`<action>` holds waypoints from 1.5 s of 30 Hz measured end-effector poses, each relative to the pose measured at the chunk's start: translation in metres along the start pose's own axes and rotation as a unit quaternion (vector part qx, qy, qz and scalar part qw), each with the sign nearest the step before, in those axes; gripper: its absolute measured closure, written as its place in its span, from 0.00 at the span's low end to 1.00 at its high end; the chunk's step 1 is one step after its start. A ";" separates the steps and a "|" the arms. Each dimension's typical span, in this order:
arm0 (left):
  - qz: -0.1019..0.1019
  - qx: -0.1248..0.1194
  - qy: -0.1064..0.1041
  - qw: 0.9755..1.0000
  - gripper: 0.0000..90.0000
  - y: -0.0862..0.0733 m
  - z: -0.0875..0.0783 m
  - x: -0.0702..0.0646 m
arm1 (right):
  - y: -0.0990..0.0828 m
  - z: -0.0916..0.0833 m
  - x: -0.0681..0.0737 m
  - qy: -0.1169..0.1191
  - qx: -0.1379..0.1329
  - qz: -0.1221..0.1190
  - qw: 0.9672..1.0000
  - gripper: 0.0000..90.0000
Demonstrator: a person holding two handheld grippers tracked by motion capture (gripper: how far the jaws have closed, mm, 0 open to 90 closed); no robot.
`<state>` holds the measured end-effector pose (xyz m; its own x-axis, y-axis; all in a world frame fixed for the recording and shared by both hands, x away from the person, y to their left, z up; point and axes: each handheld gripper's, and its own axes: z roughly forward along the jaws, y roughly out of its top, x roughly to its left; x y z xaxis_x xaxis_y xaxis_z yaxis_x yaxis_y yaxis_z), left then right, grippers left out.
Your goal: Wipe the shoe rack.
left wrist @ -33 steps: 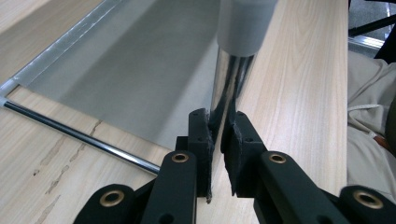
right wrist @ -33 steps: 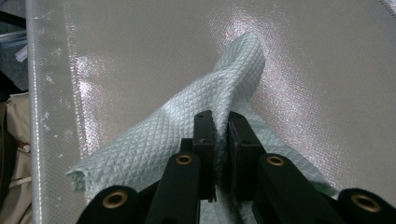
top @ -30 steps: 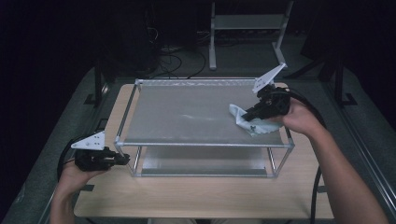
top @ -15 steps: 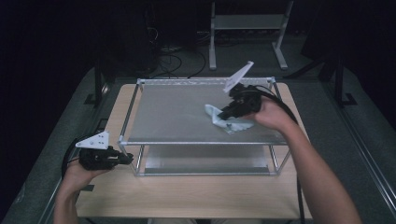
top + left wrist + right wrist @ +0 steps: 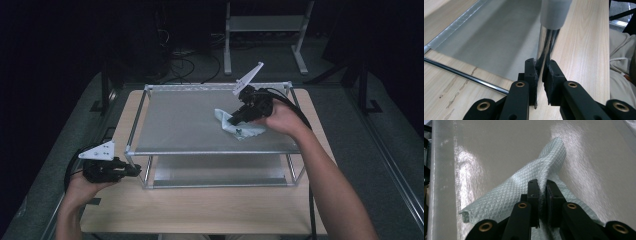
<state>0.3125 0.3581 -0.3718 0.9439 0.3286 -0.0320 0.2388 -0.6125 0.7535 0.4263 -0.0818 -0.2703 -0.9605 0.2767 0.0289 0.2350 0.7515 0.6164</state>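
— What is my right hand-held gripper (image 5: pixel 233 120) doing?

— I see it right of centre in the high view, angled down onto the grey top shelf (image 5: pixel 180 125) of the metal rack. Its jaws are pressed together on a fold of the pale quilted cloth (image 5: pixel 240 128); in the right gripper view the cloth (image 5: pixel 524 192) bunches up between the pads and spreads out on the shelf to either side.

— And the left one?

— My left hand-held gripper (image 5: pixel 134 170) sits at the lower left of the high view, low over the wooden tabletop (image 5: pixel 210 210), at the rack's near-left corner. In the left gripper view its jaws pinch the shiny upright leg (image 5: pixel 546 42) of the rack, one pad on each side, just under the grey corner joint (image 5: pixel 555 12).

— Where does the cloth lie?

— On the top shelf, toward its right half, under the right hand-held gripper.
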 end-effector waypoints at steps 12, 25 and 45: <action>-0.002 -0.006 -0.002 1.000 0.90 -0.002 0.000 0.002 | 0.003 0.002 0.013 0.021 -0.004 -0.012 1.000 0.92; -0.006 -0.002 0.003 1.000 0.90 0.000 0.000 0.001 | -0.063 -0.051 0.013 -0.002 -0.004 0.024 1.000 0.92; -0.024 -0.004 0.010 1.000 0.89 -0.002 -0.004 0.003 | -0.078 -0.060 0.033 0.016 -0.011 0.010 1.000 0.92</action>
<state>0.3142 0.3637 -0.3708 0.9267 0.3720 -0.0544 0.2811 -0.5894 0.7573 0.3678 -0.1673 -0.2699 -0.9602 0.2714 0.0664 0.2508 0.7324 0.6330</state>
